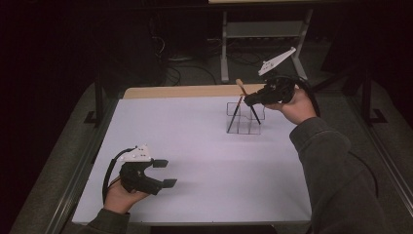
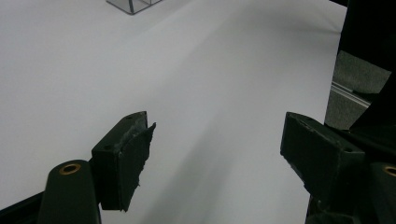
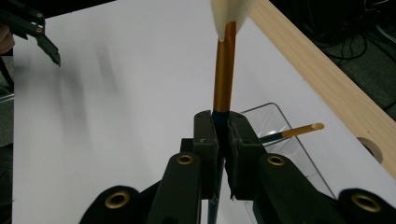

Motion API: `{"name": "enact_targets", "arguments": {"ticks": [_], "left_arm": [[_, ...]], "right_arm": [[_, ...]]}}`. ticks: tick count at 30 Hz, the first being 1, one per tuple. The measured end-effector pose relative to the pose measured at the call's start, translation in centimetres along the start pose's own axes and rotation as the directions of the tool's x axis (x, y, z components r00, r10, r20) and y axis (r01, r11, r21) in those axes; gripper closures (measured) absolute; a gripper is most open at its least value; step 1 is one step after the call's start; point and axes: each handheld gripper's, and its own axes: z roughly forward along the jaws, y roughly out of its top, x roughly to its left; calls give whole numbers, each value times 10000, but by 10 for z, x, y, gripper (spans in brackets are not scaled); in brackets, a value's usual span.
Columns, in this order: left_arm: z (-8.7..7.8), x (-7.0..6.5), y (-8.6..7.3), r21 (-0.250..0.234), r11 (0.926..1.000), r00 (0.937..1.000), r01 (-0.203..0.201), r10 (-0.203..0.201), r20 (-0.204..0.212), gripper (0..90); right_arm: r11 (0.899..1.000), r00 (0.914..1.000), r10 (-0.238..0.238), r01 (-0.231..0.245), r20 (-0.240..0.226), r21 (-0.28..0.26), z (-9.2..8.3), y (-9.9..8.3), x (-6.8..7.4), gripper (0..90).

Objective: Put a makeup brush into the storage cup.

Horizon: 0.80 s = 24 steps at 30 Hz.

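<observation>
The right gripper (image 3: 223, 154) is squeezed tight on a makeup brush (image 3: 224, 74). It holds the brush by the dark part of the handle, with the pale bristles pointing up. The brush hangs over the clear box (image 1: 245, 119) near the far right part of the desk (image 1: 195, 146). A second brush (image 3: 292, 132) already leans in that box.

The box looks light and its slots look small. If the brush comes down crooked, it could hit a wall and tip the box, or knock the other brush out. If the gripper lets go too high, the brush could bounce and roll off the desk.

The left gripper (image 1: 164, 173) waits near the near left corner, wide open and holding nothing, too far away to steady the box.
</observation>
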Motion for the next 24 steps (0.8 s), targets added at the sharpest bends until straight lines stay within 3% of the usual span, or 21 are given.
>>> {"name": "enact_targets", "arguments": {"ticks": [6, 7, 13, 18, 19, 21, 24], "left_arm": [[0, 0, 0, -38, 10000, 10000, -26, 26, 20, 234], [0, 0, 0, -23, 10000, 10000, -29, 29, 16, 234], [0, 1, -1, 22, 10000, 10000, 17, -17, 0, 234], [-1, 3, -2, 43, 10000, 10000, -56, 56, 3, 234], [-1, 3, -2, 25, 10000, 10000, -12, 12, 11, 234], [0, 3, -2, 6, 10000, 10000, 9, -9, 21, 234], [0, 3, -2, 8, 10000, 10000, -10, 10, 17, 234]], "right_arm": [[9999, 9999, 146, -145, 69, -78, 4, 5, -8, 827], [9999, 9999, -66, 68, 110, -121, 6, 5, -11, 826], [9998, 9997, 214, -214, 153, -2, 10, 10, -15, 827], [10000, 9996, -12, 12, 277, -25, 14, 13, -23, 827], [9997, 9994, 236, -236, 239, -7, 14, 14, -22, 826], [10000, 9996, 32, -31, 298, -50, 16, 14, -26, 826], [9994, 9989, 351, -351, 312, -10, 18, 14, -27, 826]]}}
